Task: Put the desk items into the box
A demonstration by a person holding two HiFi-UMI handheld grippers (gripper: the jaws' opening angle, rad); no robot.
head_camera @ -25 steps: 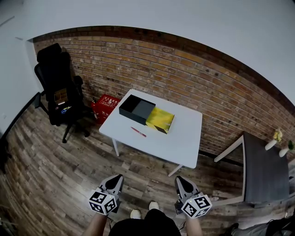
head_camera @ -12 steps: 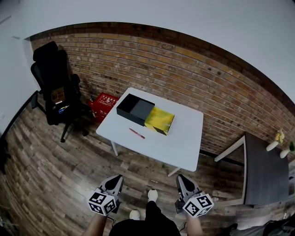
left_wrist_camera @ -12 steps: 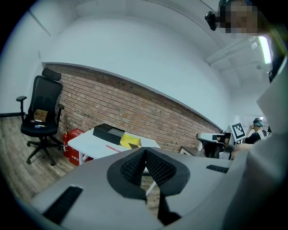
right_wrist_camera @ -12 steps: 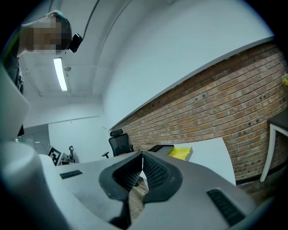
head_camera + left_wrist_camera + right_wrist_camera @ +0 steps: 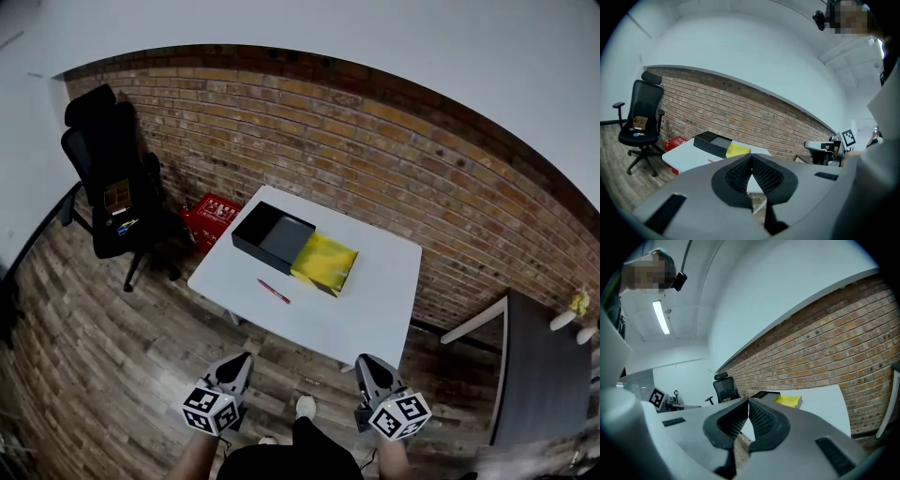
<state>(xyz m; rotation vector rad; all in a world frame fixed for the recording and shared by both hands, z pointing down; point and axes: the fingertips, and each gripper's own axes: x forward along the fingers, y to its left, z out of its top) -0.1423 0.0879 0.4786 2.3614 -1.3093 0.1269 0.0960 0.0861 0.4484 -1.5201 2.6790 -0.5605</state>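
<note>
Nearest the viewer, the left gripper point(image 5: 240, 362) and right gripper point(image 5: 367, 364) hang side by side over the wood floor, well short of the black box point(image 5: 272, 236). Each is clenched, its two ribbed tips pressed together with nothing between them.

Farther on stands a white table point(image 5: 375, 300). The red pen point(image 5: 273, 291) lies loose on it, on the viewer's side of the box and a little apart from it. The pen's long axis runs roughly along the box's long side, slanting away to the left. It lies ahead of the left gripper and only slightly to that gripper's right, so the left gripper looks the nearer one for a pickup.

Beyond the pen, the box sits open and looks empty. A yellow pad point(image 5: 324, 263) touches its right end.
</note>
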